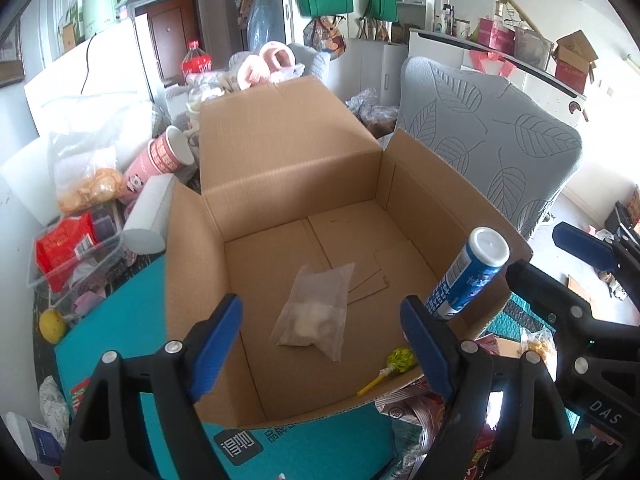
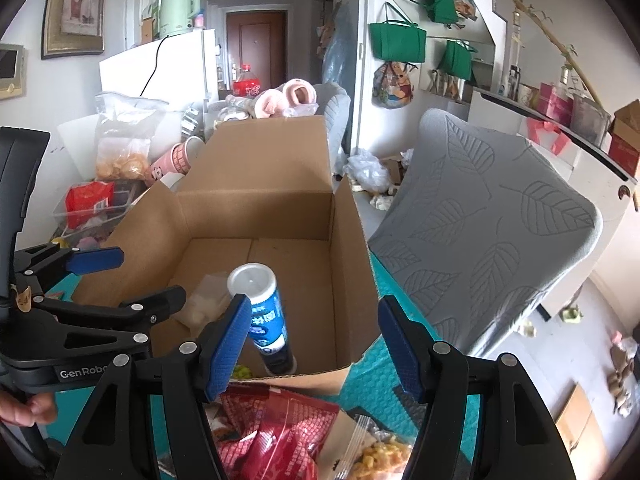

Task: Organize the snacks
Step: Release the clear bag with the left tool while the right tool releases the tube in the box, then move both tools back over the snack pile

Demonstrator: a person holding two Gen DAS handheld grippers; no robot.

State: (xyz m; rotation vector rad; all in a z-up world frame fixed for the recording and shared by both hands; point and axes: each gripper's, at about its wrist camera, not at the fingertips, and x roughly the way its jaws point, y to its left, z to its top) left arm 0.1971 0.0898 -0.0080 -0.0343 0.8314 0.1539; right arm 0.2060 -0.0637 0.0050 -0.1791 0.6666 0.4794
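An open cardboard box (image 1: 296,184) stands on a teal mat. Inside lie a clear snack pouch (image 1: 316,312) and a green-wrapped lollipop (image 1: 396,362). A blue and white tube with a white cap (image 1: 468,276) stands tilted in the box's near right corner; it also shows in the right wrist view (image 2: 264,316). My left gripper (image 1: 324,348) is open and empty above the box's near edge. My right gripper (image 2: 316,344) is open, its fingers apart from the tube, above the box (image 2: 260,208) front.
A red snack bag (image 2: 280,436) and a clear bag of yellow snacks (image 2: 380,456) lie under my right gripper. A clear tub with a red pack (image 1: 68,252), pink cups (image 1: 160,160) and a bag of chips (image 1: 88,176) crowd the left. A grey chair (image 1: 492,148) stands at the right.
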